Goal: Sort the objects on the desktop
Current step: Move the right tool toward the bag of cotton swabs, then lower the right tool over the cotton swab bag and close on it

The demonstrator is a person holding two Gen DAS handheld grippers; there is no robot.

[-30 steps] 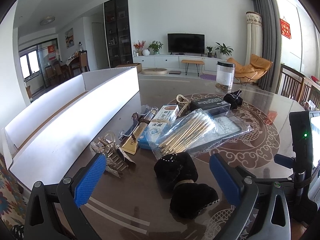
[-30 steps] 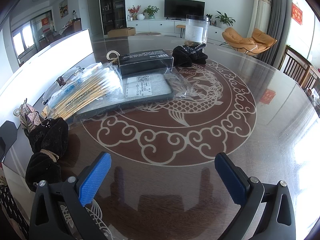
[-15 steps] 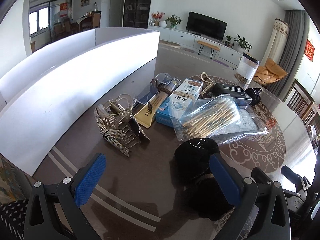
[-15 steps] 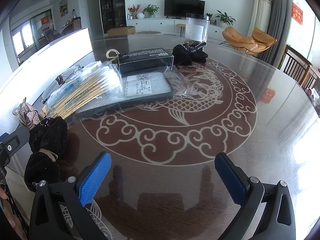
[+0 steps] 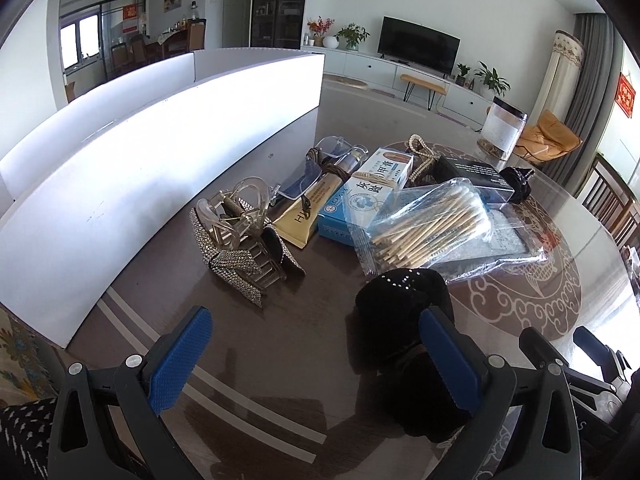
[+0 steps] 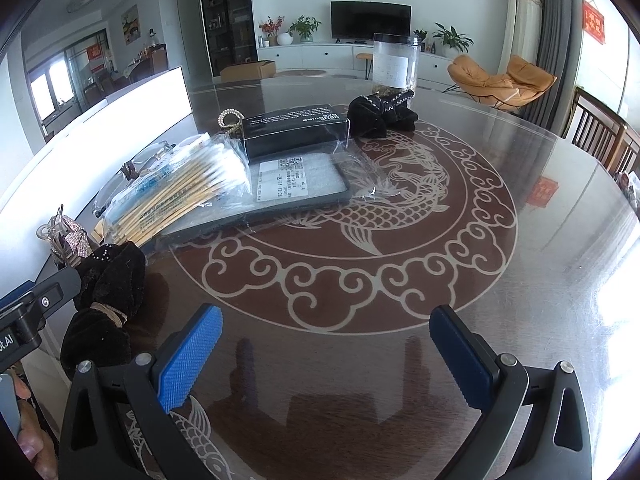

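Observation:
My left gripper (image 5: 316, 354) is open and empty above the table, its right finger (image 5: 448, 364) beside a black velvet scrunchie (image 5: 400, 300). Ahead lie rhinestone hair clips (image 5: 240, 236), a gold tube (image 5: 308, 212), a blue-white medicine box (image 5: 368, 196), a bag of cotton swabs (image 5: 432, 224), a black box (image 5: 476, 176) and a pearl bracelet (image 5: 420, 152). My right gripper (image 6: 326, 354) is open and empty over bare table. The right wrist view shows the scrunchie (image 6: 108, 292), the swabs (image 6: 180, 196), the black box (image 6: 296, 128), a bagged grey case (image 6: 296, 192) and another black scrunchie (image 6: 380, 114).
A long white cardboard box (image 5: 132, 152) stands along the left of the round glass-topped table (image 6: 520, 280). A clear jar (image 6: 394, 64) stands at the table's far side. Wooden chairs (image 6: 604, 136) stand at the right. The left gripper's body (image 6: 32, 308) shows at the right view's left edge.
My left gripper has swung left and come forward, so the hair clips and white box fill more of its view. The right gripper has hardly moved. Both stay open.

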